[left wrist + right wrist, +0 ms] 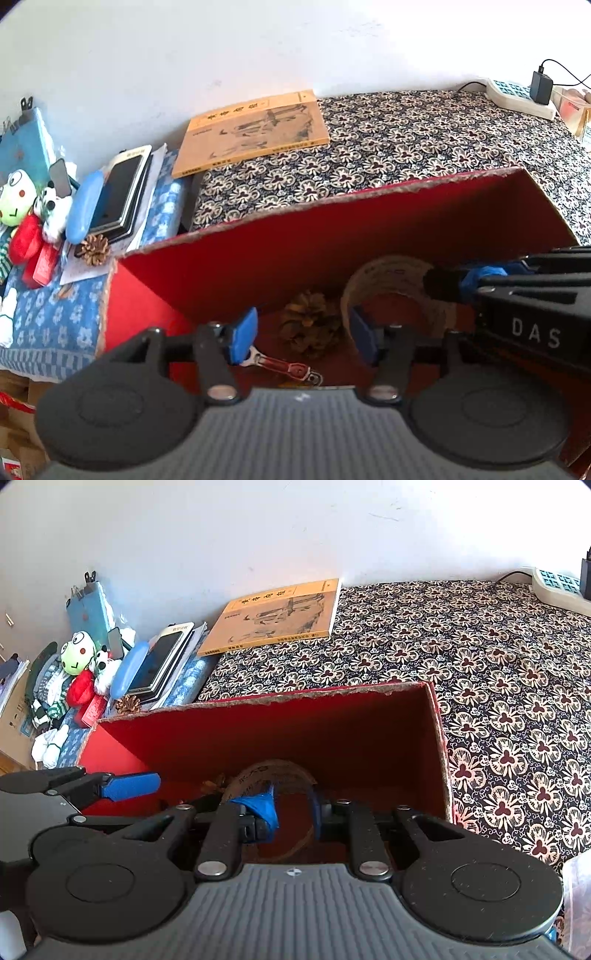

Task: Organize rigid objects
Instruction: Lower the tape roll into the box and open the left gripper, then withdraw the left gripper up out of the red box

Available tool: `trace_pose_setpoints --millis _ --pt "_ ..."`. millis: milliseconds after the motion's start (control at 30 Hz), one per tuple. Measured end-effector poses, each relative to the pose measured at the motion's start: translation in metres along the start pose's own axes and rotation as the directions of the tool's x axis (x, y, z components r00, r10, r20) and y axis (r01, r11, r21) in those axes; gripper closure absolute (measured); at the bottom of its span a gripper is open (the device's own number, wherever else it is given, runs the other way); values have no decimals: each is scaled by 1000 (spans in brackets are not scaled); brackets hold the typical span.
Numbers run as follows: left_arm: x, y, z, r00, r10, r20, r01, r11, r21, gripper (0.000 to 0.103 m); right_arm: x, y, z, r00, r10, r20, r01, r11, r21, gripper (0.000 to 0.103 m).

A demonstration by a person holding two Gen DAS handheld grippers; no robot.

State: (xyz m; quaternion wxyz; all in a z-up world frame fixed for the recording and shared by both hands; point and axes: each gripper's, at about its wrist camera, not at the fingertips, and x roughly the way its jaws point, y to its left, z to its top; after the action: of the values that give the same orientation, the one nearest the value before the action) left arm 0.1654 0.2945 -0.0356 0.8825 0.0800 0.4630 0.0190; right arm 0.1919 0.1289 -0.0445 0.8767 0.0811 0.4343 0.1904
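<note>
A red cardboard box (pixel 258 254) stands open on the patterned cloth; it also shows in the right wrist view (pixel 332 734). Inside lie a tape roll (pixel 391 280), a pine cone (pixel 310 321) and a small red-handled wrench (pixel 284 365). My left gripper (pixel 303 332) is open and empty, low over the box floor above the wrench. My right gripper (pixel 293 808) reaches into the box around the tape roll (pixel 273 771); its fingers straddle the roll's wall with a gap between them. It shows in the left wrist view (pixel 461 278) at the right.
A yellow book (pixel 255 133) lies behind the box by the wall. At left are a blue glasses case (pixel 83 206), a stack with a phone (pixel 122 192), plush toys (pixel 22 210) and another pine cone (pixel 94 249). A power strip (pixel 517 96) sits far right.
</note>
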Motion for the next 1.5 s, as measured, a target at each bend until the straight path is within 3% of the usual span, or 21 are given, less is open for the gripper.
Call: trace_pose_setpoints --millis 833,1500 --pt "5 11 1 997 74 -29 -77 991 -105 38 -7 0 -3 999 8 35 -9 1000 29 103" --pt "0 10 0 993 118 1 -117 984 -133 38 -10 3 -3 999 10 52 -12 999 38 103"
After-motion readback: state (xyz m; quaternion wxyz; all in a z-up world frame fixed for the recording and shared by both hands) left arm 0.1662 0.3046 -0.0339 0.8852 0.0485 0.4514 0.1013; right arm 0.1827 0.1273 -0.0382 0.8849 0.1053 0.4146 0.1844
